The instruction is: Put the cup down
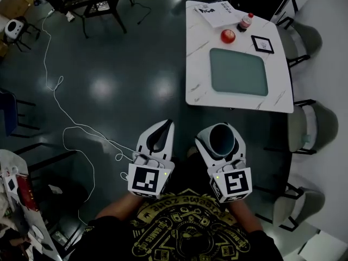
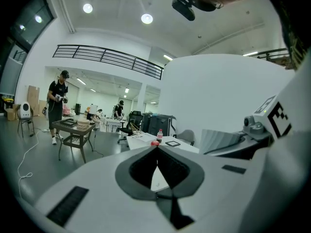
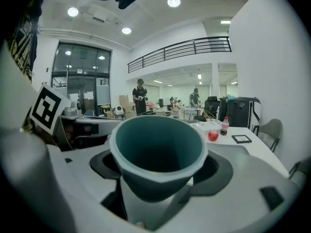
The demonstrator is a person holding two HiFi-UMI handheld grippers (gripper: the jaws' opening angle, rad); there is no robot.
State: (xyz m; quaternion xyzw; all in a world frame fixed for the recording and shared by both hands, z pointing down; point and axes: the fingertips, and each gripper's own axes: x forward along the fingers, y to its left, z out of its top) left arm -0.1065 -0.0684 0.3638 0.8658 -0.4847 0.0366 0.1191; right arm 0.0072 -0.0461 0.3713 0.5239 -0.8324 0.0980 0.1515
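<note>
A teal cup [image 1: 222, 139] sits upright between the jaws of my right gripper [image 1: 220, 130], which is shut on it above the dark floor. In the right gripper view the cup [image 3: 158, 154] fills the middle and its mouth faces the camera. My left gripper [image 1: 164, 125] hangs beside it on the left, shut with nothing in it; its jaws meet at the tip [image 2: 156, 148]. A white marble table [image 1: 198, 64] with a teal tray [image 1: 239, 72] stands ahead and to the right, apart from both grippers.
On the table lie a red apple [image 1: 228, 36], a small bottle [image 1: 246, 22], a booklet [image 1: 215, 10] and a black frame [image 1: 263, 44]. Grey chairs [image 1: 304, 129] line its right side. A white cable [image 1: 70, 124] snakes over the floor at left.
</note>
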